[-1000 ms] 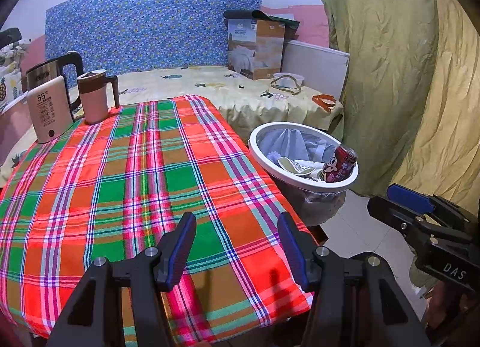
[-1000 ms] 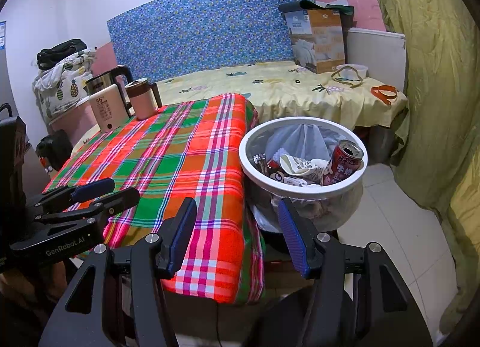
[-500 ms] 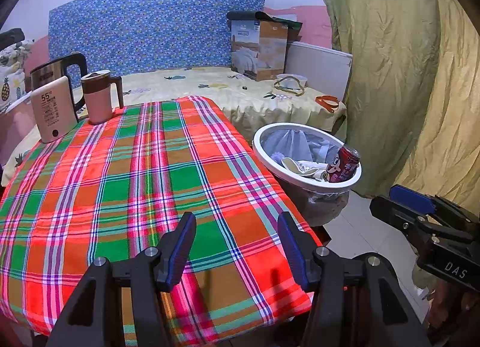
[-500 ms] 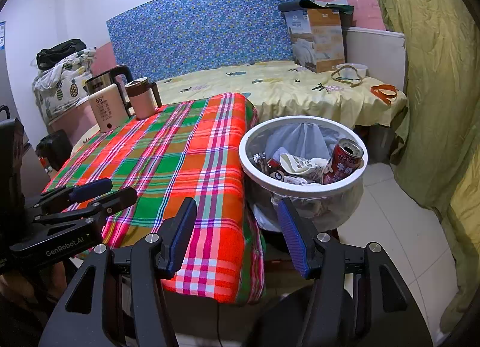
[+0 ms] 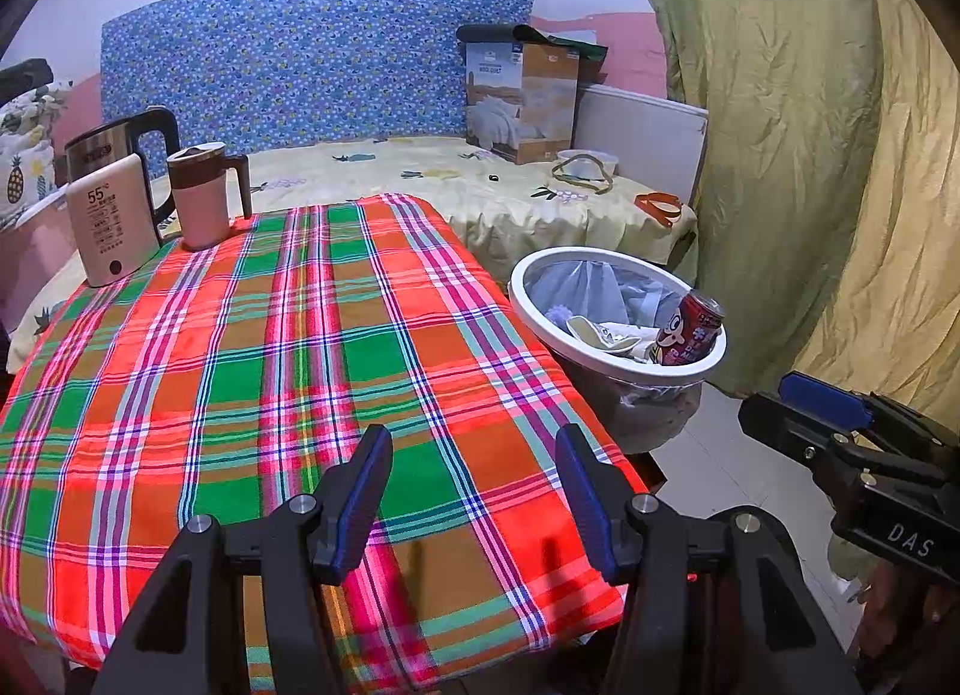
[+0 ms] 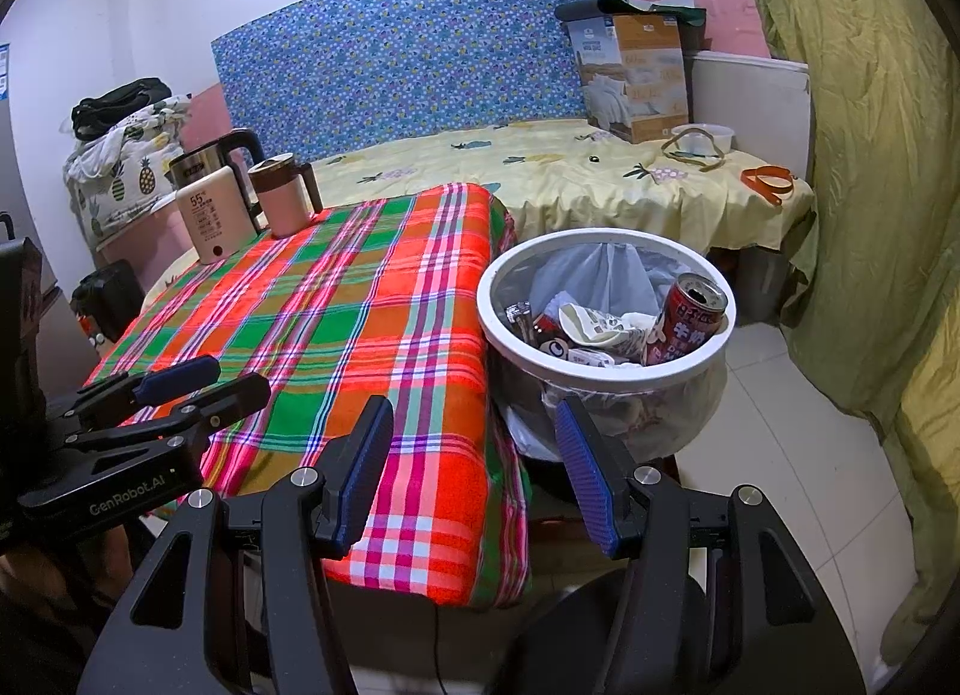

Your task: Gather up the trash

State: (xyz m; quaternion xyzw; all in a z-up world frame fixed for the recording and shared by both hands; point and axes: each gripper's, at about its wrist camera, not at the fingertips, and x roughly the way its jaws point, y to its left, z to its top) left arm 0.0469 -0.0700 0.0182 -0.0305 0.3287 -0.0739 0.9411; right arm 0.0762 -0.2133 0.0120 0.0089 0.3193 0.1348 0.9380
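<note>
A white-rimmed trash bin [image 5: 522,299] with a plastic liner stands at the right edge of the plaid-covered table [image 5: 240,359]. It holds a red drink can [image 5: 687,335], crumpled paper [image 5: 600,332] and other scraps. In the right wrist view the bin [image 6: 498,329] shows the red can [image 6: 690,326] upright against its right rim. My left gripper [image 5: 474,491] is open and empty above the table's near edge. My right gripper [image 6: 474,467] is open and empty, low in front of the bin and the table corner. Each gripper shows in the other's view.
A kettle [image 5: 114,155], a beige power bank [image 5: 111,233] and a pink mug [image 5: 201,194] stand at the table's far left. Behind is a bed with a yellow sheet [image 5: 480,185], a cardboard box [image 5: 522,101] and small items. A green curtain [image 5: 810,155] hangs on the right.
Both grippers have drawn back a little from the table and bin; more of the table's near edge shows in the left wrist view. Both stay open and empty.
</note>
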